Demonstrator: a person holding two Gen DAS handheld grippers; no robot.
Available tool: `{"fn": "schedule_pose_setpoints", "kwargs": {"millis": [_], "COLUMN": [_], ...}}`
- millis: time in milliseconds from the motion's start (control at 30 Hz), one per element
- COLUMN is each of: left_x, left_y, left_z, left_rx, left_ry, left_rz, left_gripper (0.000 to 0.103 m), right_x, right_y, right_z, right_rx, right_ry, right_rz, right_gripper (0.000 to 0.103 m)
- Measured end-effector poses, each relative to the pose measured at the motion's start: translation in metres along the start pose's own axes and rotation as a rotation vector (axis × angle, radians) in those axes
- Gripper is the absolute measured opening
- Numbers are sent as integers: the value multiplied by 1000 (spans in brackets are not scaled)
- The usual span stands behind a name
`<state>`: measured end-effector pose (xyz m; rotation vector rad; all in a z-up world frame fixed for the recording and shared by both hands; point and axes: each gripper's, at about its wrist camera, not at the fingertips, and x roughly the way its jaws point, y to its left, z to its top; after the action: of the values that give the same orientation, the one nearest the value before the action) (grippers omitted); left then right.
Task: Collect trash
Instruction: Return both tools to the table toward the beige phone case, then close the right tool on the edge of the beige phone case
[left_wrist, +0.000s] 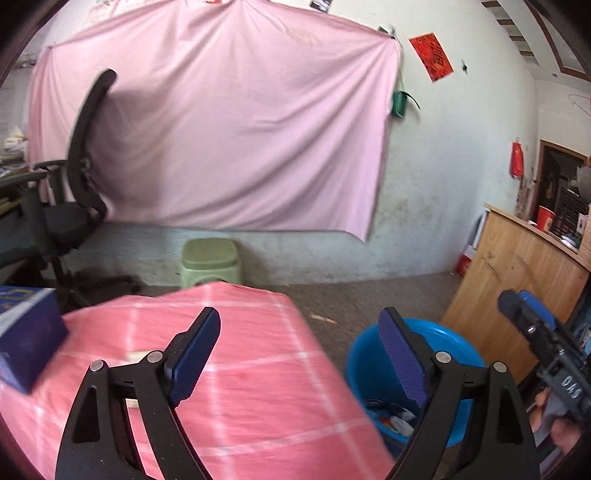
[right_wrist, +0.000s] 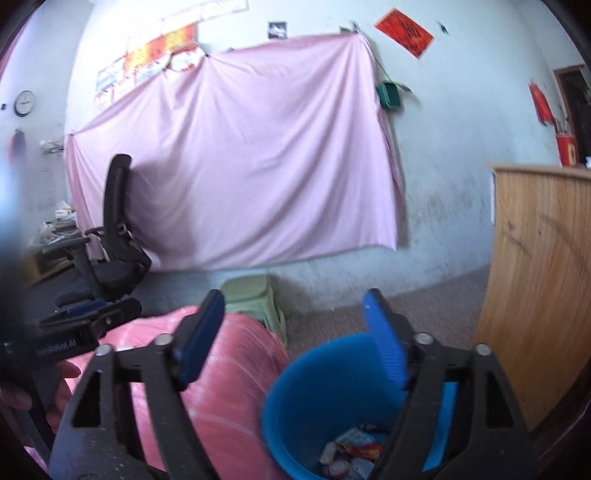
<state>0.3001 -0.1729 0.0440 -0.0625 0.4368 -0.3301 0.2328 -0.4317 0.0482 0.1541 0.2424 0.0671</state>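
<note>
A blue plastic bin (left_wrist: 373, 376) stands on the floor to the right of a table with a pink checked cloth (left_wrist: 258, 369). It also shows in the right wrist view (right_wrist: 317, 387), with several wrappers (right_wrist: 351, 454) lying in its bottom. My left gripper (left_wrist: 299, 354) is open and empty, raised over the table's right edge. My right gripper (right_wrist: 295, 332) is open and empty, above the bin's rim. The right gripper also shows at the right edge of the left wrist view (left_wrist: 532, 325).
A dark blue box (left_wrist: 26, 332) lies on the table at the left. A green stool (left_wrist: 210, 262) stands behind the table, a black office chair (left_wrist: 74, 199) at the left, a wooden cabinet (left_wrist: 517, 288) right of the bin. A pink sheet (left_wrist: 221, 129) hangs on the wall.
</note>
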Motion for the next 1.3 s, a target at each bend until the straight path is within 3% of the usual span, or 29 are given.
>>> {"fn": "schedule_pose_setpoints", "kwargs": {"millis": [67, 100, 400, 733, 967, 1200, 1300], "left_x": [-11, -16, -64, -89, -90, -76, -67], "left_y": [13, 19, 86, 143, 174, 199, 207], "left_z": [-2, -3, -15, -42, -50, -56, -59], "left_rx": [-10, -18, -63, -123, -121, -132, -141], "left_ry": [-30, -52, -189, -269, -249, -145, -91], "left_rz": [35, 52, 189, 348, 390, 400, 377], "left_gripper": [99, 101, 101, 101, 101, 101, 101], "right_x": [0, 0, 10, 36, 59, 103, 123], "right_y": [13, 18, 70, 125, 158, 188, 200], "right_z": [3, 4, 4, -6, -17, -30, -40], "right_rx": [-3, -2, -37, -101, -155, -193, -215], "right_ry": [-25, -35, -82, -44, 10, 200, 298], "right_rz": [21, 31, 113, 168, 204, 221, 244], "right_gripper": [103, 103, 103, 103, 103, 103, 82]}}
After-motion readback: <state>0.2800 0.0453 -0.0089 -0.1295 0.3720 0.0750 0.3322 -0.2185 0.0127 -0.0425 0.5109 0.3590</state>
